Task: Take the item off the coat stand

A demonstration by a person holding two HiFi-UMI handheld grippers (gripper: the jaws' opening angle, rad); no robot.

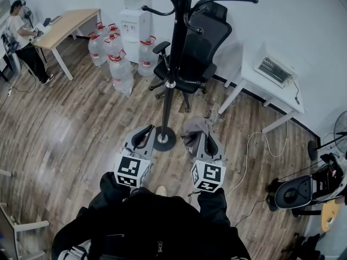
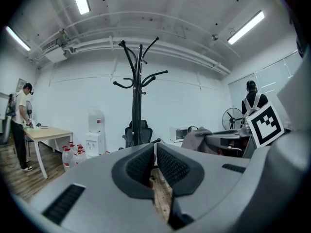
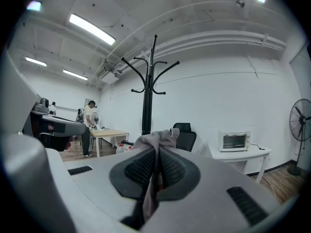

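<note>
The black coat stand point(image 1: 173, 64) rises from its round base just ahead of me, its hooks bare. A grey cloth point(image 1: 195, 128) is off the stand, to the right of its base, and my right gripper point(image 1: 206, 141) is shut on it. In the right gripper view the cloth point(image 3: 158, 141) bunches above the pressed pads and hangs down between them, with the stand point(image 3: 147, 96) behind. My left gripper point(image 1: 145, 133) is left of the base, shut and empty. Its view shows its own jaws point(image 2: 154, 152) together, the stand point(image 2: 138, 91) ahead and the cloth point(image 2: 197, 139) to the right.
A black office chair point(image 1: 195, 47) stands right behind the stand. Several water bottles point(image 1: 116, 56) and a dispenser point(image 1: 133, 23) sit back left. A white table point(image 1: 255, 85) with a small oven is at right, cables on the floor beside it. A person point(image 1: 21, 37) stands at a wooden desk point(image 1: 70, 23).
</note>
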